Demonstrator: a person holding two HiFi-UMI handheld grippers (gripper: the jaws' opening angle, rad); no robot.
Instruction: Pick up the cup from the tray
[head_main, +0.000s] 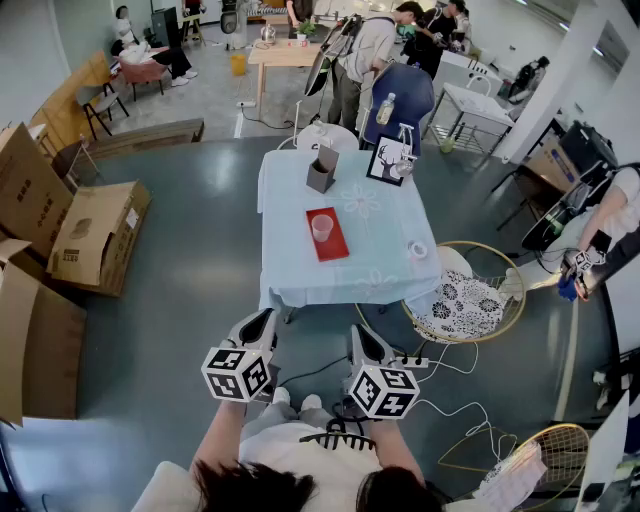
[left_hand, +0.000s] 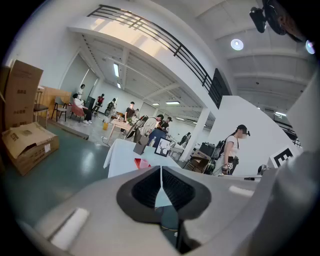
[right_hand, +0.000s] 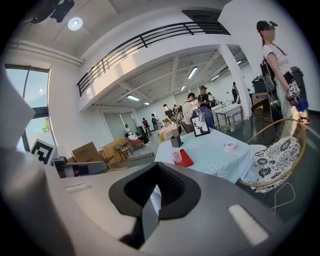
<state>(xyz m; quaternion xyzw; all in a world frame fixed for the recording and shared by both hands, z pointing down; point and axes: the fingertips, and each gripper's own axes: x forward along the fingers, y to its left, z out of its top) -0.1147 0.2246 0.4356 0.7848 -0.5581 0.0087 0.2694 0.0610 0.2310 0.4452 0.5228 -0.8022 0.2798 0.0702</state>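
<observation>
A pale pink cup (head_main: 322, 228) stands upright on a red tray (head_main: 334, 247) in the middle of a table with a light blue cloth (head_main: 375, 265). Both grippers are held low and close to the person's body, well short of the table's near edge. My left gripper (head_main: 267, 320) has its jaws together with nothing between them, as in the left gripper view (left_hand: 161, 173). My right gripper (head_main: 358, 333) is also shut and empty (right_hand: 159, 176). The right gripper view shows the cup (right_hand: 176, 156) on the tray (right_hand: 186, 159) ahead; the left gripper view shows only the tray's red edge (left_hand: 141, 163).
On the table stand a grey holder (head_main: 322, 170), a framed deer picture (head_main: 388, 160) and a tape roll (head_main: 418, 249). A wicker chair with a patterned cushion (head_main: 462, 300) sits right of it. Cardboard boxes (head_main: 95, 235) lie left, cables (head_main: 450, 365) trail on the floor, and a person (head_main: 600, 235) stands right.
</observation>
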